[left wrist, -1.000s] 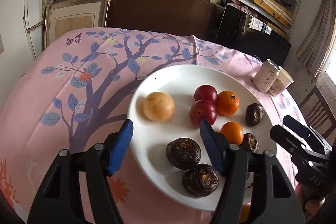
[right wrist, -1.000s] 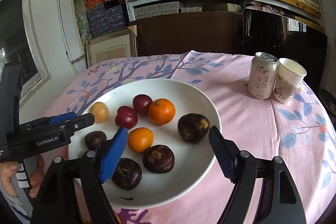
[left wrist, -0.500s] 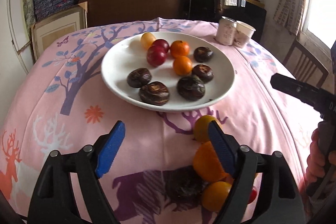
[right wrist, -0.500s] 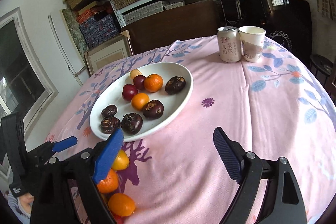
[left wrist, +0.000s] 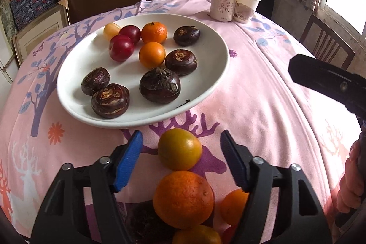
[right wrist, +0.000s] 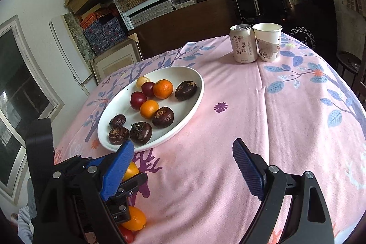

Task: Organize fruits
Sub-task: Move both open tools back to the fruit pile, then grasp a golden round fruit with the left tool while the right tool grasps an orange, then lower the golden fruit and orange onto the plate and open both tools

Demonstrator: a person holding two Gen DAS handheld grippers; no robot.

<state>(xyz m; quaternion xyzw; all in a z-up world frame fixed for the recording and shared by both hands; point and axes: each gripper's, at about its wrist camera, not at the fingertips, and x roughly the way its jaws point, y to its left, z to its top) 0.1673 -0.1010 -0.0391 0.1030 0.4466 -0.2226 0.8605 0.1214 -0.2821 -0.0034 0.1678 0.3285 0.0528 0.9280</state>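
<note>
A white plate (left wrist: pixel 91 61) holds several dark water chestnuts, two oranges, two red plums and a yellow fruit. In front of it a loose pile lies on the pink cloth. My left gripper (left wrist: pixel 181 136) points down over that pile, its jaws closing around a yellow-green orange (left wrist: pixel 180 149); gaps still show on both sides. A bigger orange (left wrist: pixel 183 198) lies just behind it. My right gripper (right wrist: pixel 183 143) hangs open over bare cloth to the right of the plate (right wrist: pixel 119 106), with nothing between its fingers. In the right wrist view the left gripper's body hides most of the pile.
A drink can (left wrist: pixel 223 5) and a paper cup (left wrist: pixel 246 7) stand at the table's far side. A wooden chair (left wrist: pixel 327 45) is past the right edge. A person's hand (left wrist: pixel 350 180) holds the right gripper's handle. Shelves with boxes fill the back wall.
My left gripper drew back from over the plate to the loose fruit at the near edge, and its jaws narrowed around the yellow-green orange. The right gripper pulled back from the plate, then stayed still.
</note>
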